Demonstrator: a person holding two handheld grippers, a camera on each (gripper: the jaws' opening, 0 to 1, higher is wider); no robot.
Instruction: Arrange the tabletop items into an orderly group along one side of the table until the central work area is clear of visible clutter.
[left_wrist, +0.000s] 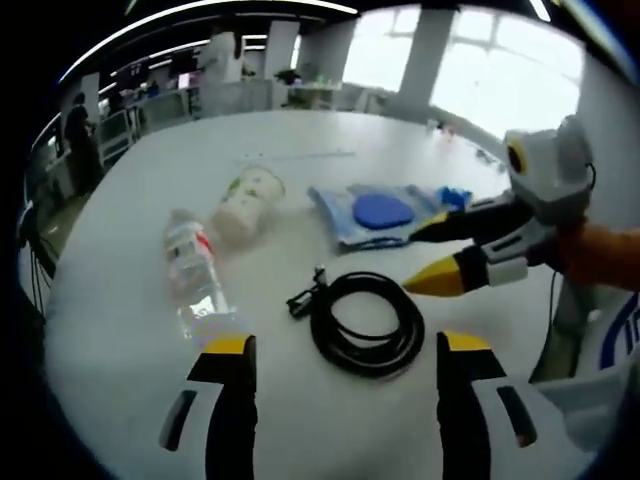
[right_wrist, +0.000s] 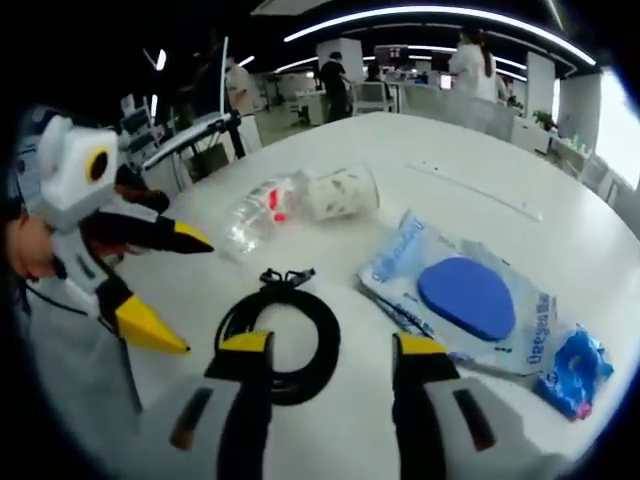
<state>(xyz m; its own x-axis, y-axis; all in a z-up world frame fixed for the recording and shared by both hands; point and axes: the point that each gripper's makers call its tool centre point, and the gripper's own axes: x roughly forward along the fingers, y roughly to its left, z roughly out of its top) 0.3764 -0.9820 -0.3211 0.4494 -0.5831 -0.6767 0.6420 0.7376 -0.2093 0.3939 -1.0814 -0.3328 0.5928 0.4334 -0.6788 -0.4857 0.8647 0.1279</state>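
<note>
Four things lie loose mid-worktop around the coiled cable (left_wrist: 366, 322), bottle (left_wrist: 193, 270) and cup (left_wrist: 246, 203) beyond it, pouch (right_wrist: 470, 300) beside; with both grippers (left_wrist: 343, 375) (right_wrist: 333, 375) spread-jawed and empty, a careless nudge could roll the bottle off

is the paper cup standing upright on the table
No, the paper cup lies on its side on the white table, next to the plastic bottle, which is also lying down.
</note>
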